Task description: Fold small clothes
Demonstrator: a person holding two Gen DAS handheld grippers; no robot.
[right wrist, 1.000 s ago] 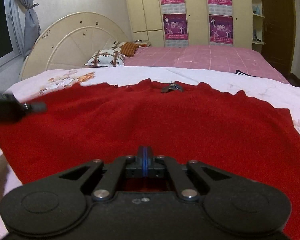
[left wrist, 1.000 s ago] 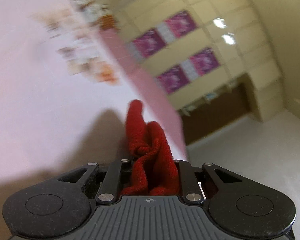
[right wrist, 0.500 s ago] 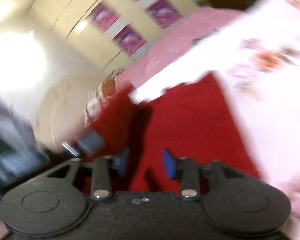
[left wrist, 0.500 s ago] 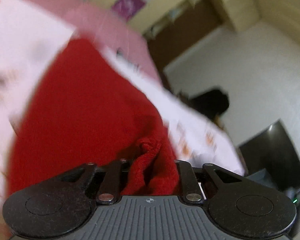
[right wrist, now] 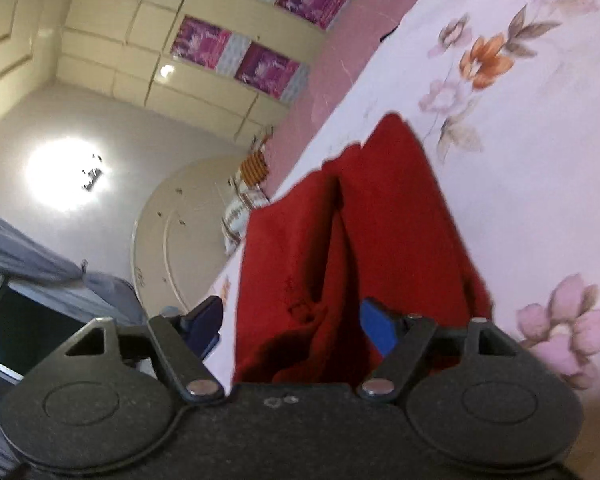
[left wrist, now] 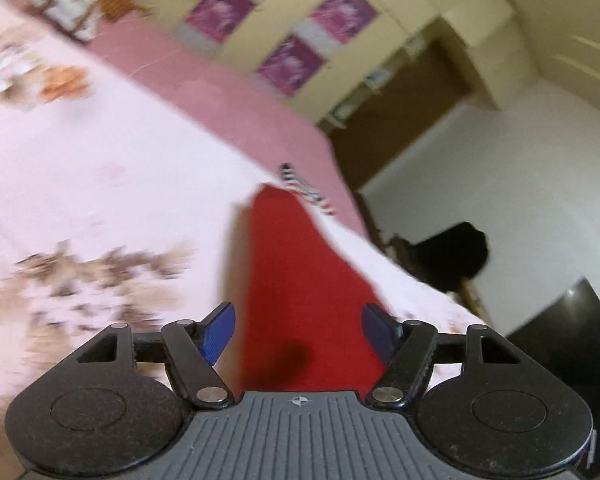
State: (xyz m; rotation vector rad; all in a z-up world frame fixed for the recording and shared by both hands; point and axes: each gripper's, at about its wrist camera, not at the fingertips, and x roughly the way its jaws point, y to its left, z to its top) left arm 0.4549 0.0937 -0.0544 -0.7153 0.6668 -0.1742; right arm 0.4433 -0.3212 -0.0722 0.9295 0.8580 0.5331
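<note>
- Looking along the left gripper (left wrist: 299, 332), I saw its two blue pads (left wrist: 217, 333) standing wide apart; the jaws had just been opening, and they pressed on nothing.
- A red knitted garment (left wrist: 300, 280) lay between these pads on the floral bedsheet (left wrist: 100, 184), running away from the gripper as a long strip that became narrow at the far end. The cloth touched neither pad, so it was released.
- Beyond the far tip of the red garment there was a small striped cloth (left wrist: 306, 190), and behind it a pink bedspread (left wrist: 228, 96). A cream wardrobe (left wrist: 284, 40) with purple panels stood at the back. The picture was blurred, mostly on the left side.
- From the right gripper (right wrist: 296, 328), the view was rolled strongly to one side. Its blue pads (right wrist: 376, 328) were also apart, without any grip; these jaws too had just been opening.
- The same red garment (right wrist: 380, 240) lay here in front of the gripper on the floral bedsheet (right wrist: 532, 160), with a deep fold along its middle. A round headboard (right wrist: 180, 232) and pillows (right wrist: 240, 216) were seen behind it.
</note>
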